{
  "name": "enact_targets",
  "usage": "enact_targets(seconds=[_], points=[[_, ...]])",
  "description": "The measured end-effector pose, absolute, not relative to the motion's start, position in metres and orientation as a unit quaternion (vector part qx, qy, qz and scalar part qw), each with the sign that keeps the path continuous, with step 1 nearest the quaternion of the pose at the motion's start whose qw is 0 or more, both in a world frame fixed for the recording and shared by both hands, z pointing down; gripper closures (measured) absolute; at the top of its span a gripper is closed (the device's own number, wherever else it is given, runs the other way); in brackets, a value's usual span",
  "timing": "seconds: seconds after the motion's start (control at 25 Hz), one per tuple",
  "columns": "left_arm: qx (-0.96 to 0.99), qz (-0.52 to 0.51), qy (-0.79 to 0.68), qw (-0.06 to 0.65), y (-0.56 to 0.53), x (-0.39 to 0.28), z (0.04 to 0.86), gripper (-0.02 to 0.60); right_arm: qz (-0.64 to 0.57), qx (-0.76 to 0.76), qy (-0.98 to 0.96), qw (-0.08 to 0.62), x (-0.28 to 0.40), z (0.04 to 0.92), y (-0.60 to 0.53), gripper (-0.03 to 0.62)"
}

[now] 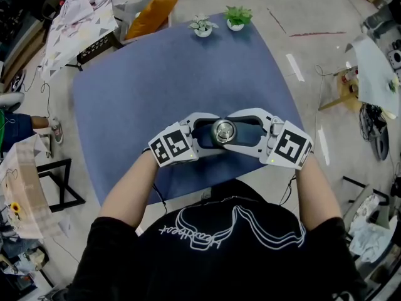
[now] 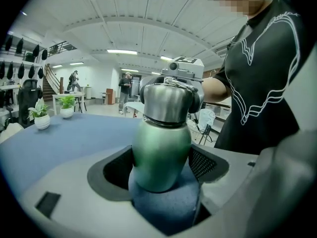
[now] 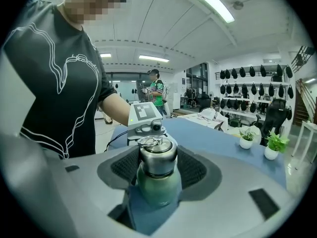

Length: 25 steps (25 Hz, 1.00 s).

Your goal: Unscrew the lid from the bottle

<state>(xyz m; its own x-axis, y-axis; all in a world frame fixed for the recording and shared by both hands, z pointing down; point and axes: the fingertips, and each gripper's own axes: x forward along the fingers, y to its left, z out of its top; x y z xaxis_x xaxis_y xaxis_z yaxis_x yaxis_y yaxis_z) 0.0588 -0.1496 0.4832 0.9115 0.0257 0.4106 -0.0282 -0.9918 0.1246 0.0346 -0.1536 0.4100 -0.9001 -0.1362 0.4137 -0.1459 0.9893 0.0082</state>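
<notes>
The bottle (image 2: 161, 155) is at the middle of the head view, near the lower edge of the blue table (image 1: 175, 74). It is seen from straight above there, so little more than its steel lid (image 1: 223, 132) shows. The two grippers meet on it from either side.

The left gripper (image 1: 212, 133) comes in from the left of the frame. In its own view the green body fills the gap between the jaws, and the dark pads (image 2: 204, 161) press on it from both sides, low down, under the shoulder. The right gripper (image 1: 237, 132) comes in from the right. Its jaws stand fairly wide, yet they are pinching the lid: the meshed pads (image 3: 193, 168) touch the steel on either side, with the green body below them. The left gripper view agrees, showing dark pads hugging the lid at the top of the bottle.

The lid sits on the neck, with a thin dark seam between steel and green. A wire loop (image 3: 148, 143) lies on top of it. The bottle is about upright. Whether its base rests on the table or hangs just above it I cannot tell, since the jaws crowd that spot.

The person's forearms (image 1: 128, 193) run up from the lower frame to the grippers, and a black shirt (image 1: 232, 243) fills the bottom edge. Two plants (image 1: 202, 25) in white pots stand at the table's upper edge, well apart from the bottle.
</notes>
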Motion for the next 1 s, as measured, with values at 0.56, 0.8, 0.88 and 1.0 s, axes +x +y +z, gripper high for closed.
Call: enact_targets(seconds=[0.56, 0.8, 0.88, 1.0], points=[[0.969, 0.178, -0.139, 0.105, -0.152, 0.062, 0.484, 0.227, 0.012, 0.2, -0.966, 0.163, 0.037, 0.399, -0.151, 0.286], [0.957, 0.176, -0.199, 0.116, -0.152, 0.063, 0.485, 0.227, 0.013, 0.281, -0.947, 0.157, 0.039, 0.402, -0.154, 0.276], [0.953, 0.176, -0.215, 0.119, -0.152, 0.062, 0.485, 0.228, 0.019, 0.306, -0.94, 0.152, 0.039, 0.404, -0.155, 0.279], [0.948, 0.183, -0.231, 0.124, -0.152, 0.061, 0.488, 0.229, 0.026, 0.33, -0.932, 0.147, 0.038, 0.405, -0.156, 0.287]])
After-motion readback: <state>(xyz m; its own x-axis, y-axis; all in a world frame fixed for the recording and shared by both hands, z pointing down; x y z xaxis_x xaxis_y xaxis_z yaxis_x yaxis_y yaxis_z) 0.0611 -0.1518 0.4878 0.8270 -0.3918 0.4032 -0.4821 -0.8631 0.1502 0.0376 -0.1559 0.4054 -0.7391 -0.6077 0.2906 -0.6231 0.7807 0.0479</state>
